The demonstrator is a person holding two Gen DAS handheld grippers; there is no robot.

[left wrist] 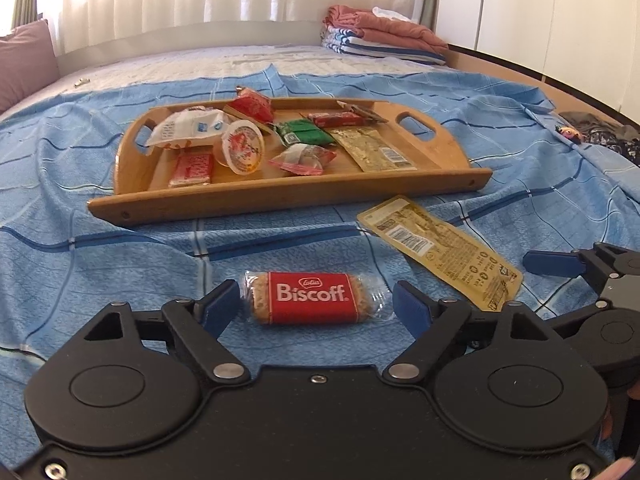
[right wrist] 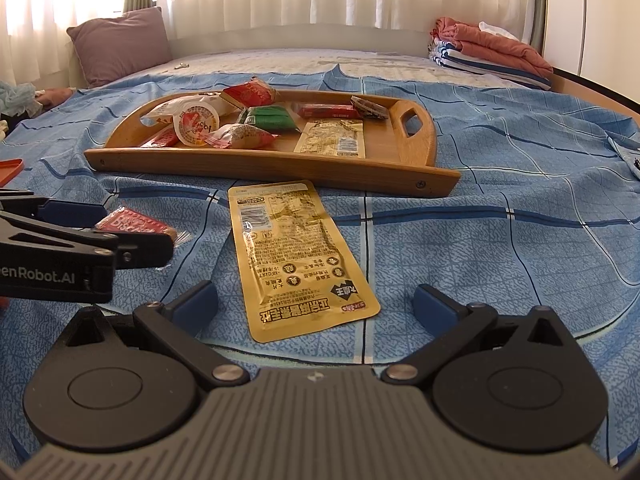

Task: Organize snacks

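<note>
Directly ahead of the left gripper (left wrist: 316, 306), a Biscoff biscuit (left wrist: 313, 297) lies flat on the blue checked bedsheet (left wrist: 120, 264), between the two blue pads, lengthwise across the gap. Neither pad appears to touch it; clear wrapper ends poke out each side. Red label, white lettering, brown biscuit visible at both ends.

Right gripper (right wrist: 316, 304): a gold flat pouch (right wrist: 296, 256) lies on the sheet, its near end between the pads, long axis running away toward the tray. Printed text and a barcode face up. Pads stand well to either side of it, no contact.

Left jaws: wide, holding nothing. Right jaws: wide, holding nothing.

Wooden tray (left wrist: 280, 196) sits farther back on the bed, two cut-out handles. It carries mixed snacks: a second gold pouch (left wrist: 374, 148), a green packet (left wrist: 306, 132), a round sealed cup (left wrist: 242, 146) tipped on its side, red wrapped bars, a white bag.

Folded towels (right wrist: 488, 50) at the far corner; purple pillow (right wrist: 120, 42) far left.
</note>
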